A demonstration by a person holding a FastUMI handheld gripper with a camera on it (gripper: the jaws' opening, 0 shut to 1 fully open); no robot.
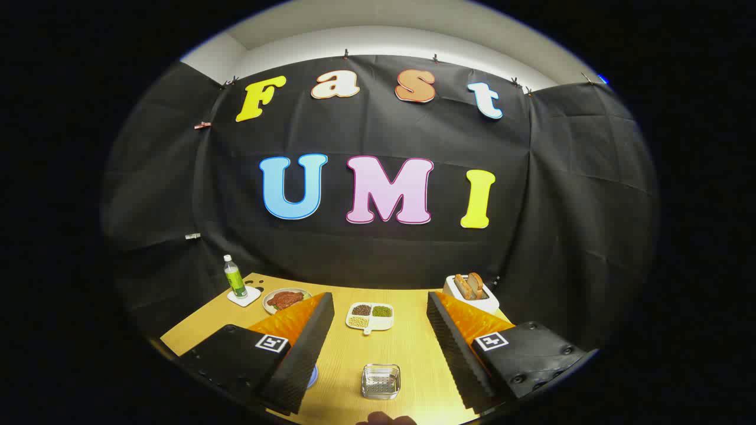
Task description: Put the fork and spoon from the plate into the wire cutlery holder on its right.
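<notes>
1. Gripper view: gripper (378, 354) jaws spread wide, empty, above the table (342, 354).
2. Between them sits the wire cutlery holder (381, 381); a plate edge (313, 376) peeks behind the left finger, fork and spoon hidden.
3. Beyond lie a divided dish (370, 317) and a toaster (471, 292).
4. Judging: approach step; next, descend left toward the plate.

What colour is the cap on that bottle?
White, on the green-labelled bottle in the gripper view.

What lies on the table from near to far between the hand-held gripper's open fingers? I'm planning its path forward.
Wire cutlery holder → white divided dish of beans and grains → black cloth wall. The hand-held gripper is open and holds nothing.
</notes>
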